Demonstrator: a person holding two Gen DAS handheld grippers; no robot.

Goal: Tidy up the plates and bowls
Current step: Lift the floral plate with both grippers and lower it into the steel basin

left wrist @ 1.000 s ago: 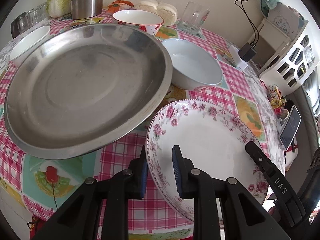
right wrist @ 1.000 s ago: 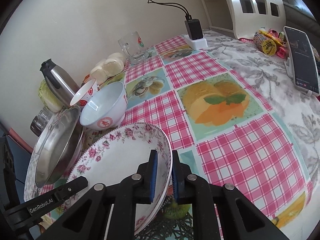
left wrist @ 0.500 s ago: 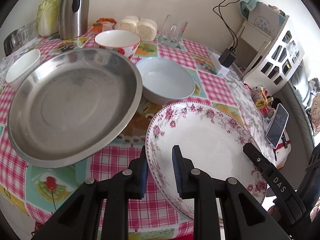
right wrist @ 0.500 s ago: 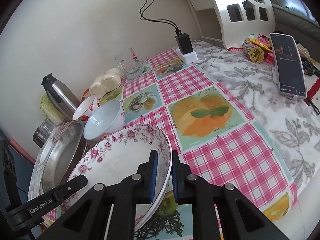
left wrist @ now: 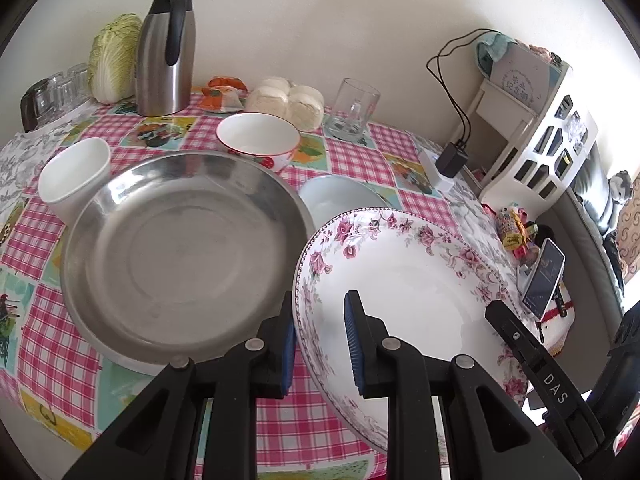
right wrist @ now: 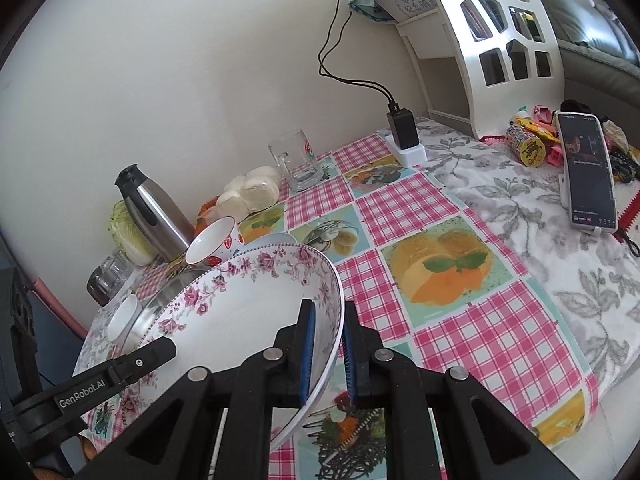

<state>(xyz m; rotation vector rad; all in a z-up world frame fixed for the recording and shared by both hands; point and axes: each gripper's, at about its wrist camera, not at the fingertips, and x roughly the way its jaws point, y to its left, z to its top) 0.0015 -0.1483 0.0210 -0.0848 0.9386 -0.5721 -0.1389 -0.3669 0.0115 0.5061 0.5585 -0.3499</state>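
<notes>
Checked tablecloth [right wrist: 452, 320]; both grippers, left [left wrist: 320, 344] and right [right wrist: 326, 350], clamped on floral plate [left wrist: 416, 292] rims; I keep it level, clearing steel pan [left wrist: 180, 264].

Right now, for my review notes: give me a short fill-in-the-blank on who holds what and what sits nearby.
1. Both grippers are shut on the rim of the ____ plate.
2. The left gripper and right gripper grip ____ sides of it.
3. Beside that plate lies a large ____ pan.
4. Left of the kettle stands a ____.

Missing words: floral; opposite; steel; cabbage
</notes>
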